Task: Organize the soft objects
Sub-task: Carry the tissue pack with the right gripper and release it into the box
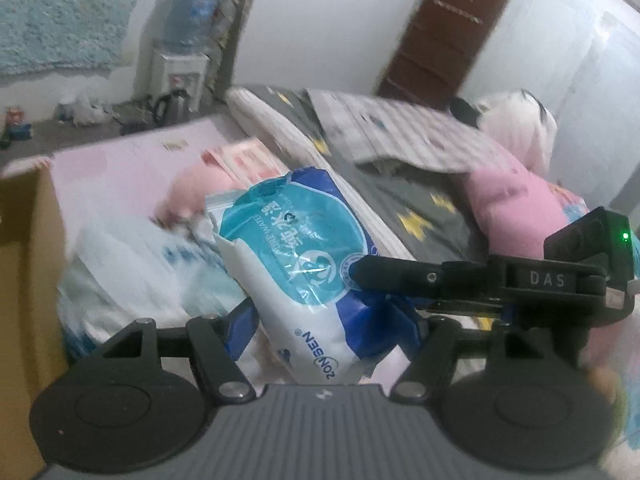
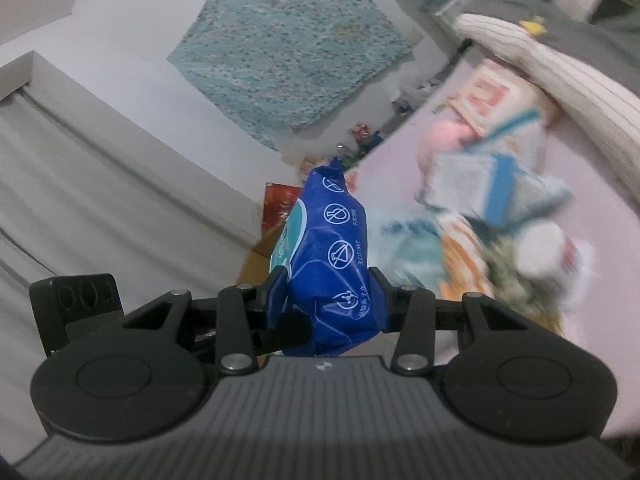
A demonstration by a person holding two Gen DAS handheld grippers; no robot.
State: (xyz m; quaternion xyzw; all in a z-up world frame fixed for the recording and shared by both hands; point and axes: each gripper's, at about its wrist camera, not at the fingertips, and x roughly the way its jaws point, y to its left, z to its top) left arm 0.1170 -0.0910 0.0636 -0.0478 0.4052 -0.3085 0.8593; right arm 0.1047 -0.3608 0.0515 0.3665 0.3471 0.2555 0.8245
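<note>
A pink bed sheet (image 1: 132, 152) spreads below and ahead of both grippers. The wipes pack (image 1: 288, 264) is clamped between the left gripper (image 1: 320, 320) and the right gripper (image 2: 328, 280), both pressing its sides.

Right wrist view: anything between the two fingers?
Yes. The blue wet-wipes pack sits between the right gripper fingers, pinched on both sides. The left wrist view shows the same pack in the left gripper too.
</note>
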